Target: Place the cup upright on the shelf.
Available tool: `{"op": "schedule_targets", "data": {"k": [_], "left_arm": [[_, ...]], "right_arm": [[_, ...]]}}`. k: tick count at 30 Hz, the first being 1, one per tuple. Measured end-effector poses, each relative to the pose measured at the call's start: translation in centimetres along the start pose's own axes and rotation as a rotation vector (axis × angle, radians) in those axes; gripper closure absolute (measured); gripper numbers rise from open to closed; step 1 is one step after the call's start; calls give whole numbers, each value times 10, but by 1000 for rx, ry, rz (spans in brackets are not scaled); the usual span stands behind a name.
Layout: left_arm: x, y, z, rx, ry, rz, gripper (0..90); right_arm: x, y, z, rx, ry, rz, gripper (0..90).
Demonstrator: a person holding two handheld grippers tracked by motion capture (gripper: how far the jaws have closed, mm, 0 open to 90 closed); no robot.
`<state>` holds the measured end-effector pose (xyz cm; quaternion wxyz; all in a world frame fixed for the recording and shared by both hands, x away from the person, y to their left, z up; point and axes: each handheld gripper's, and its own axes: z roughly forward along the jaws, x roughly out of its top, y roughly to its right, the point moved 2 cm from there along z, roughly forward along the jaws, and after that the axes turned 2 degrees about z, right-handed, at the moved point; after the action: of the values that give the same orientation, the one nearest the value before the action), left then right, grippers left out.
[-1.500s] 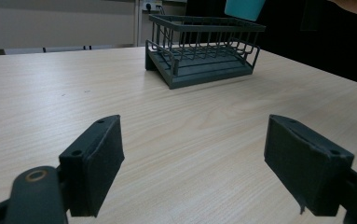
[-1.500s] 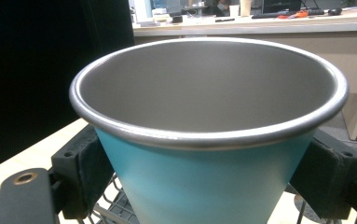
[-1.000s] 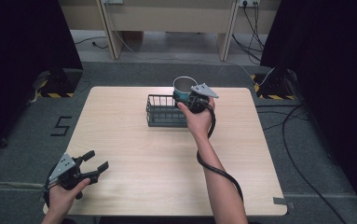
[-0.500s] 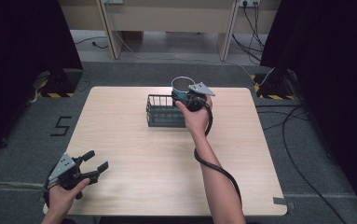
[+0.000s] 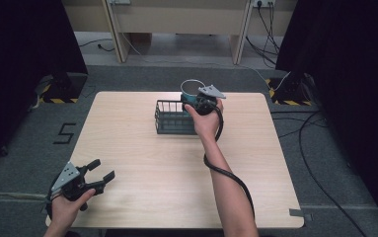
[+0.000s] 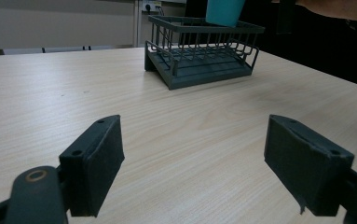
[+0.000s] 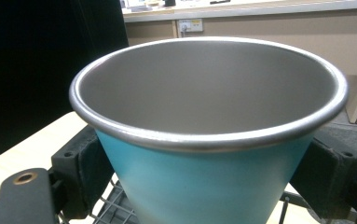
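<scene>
Over the wire basket (image 5: 170,118), right claw (image 5: 196,101) clamps teal cup (image 7: 204,140).

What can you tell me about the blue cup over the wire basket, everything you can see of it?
The cup is a tapered tumbler, teal outside and plain grey metal inside, with a rolled silvery rim. It looks empty and stands upright, mouth up. The right gripper is shut on it, one black jaw pressing each side of its wall. It is held above the far right part of the dark wire basket; its base is hidden, so contact with the basket cannot be told.
</scene>
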<state>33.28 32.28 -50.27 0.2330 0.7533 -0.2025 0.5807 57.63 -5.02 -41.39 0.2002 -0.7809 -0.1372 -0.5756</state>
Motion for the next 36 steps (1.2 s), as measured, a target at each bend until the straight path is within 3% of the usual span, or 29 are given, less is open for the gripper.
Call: {"op": "schedule_targets", "data": {"k": [6, 27, 36], "left_arm": [[0, 0, 0, 0, 1, 0, 189], [0, 0, 0, -3, 2, -1, 189], [0, 0, 0, -4, 0, -1, 189]], "right_arm": [[-2, -1, 5, -4, -20, -2, 164], [-27, -1, 23, -7, -165, 12, 161], [-30, -2, 24, -1, -187, -9, 155]]}}
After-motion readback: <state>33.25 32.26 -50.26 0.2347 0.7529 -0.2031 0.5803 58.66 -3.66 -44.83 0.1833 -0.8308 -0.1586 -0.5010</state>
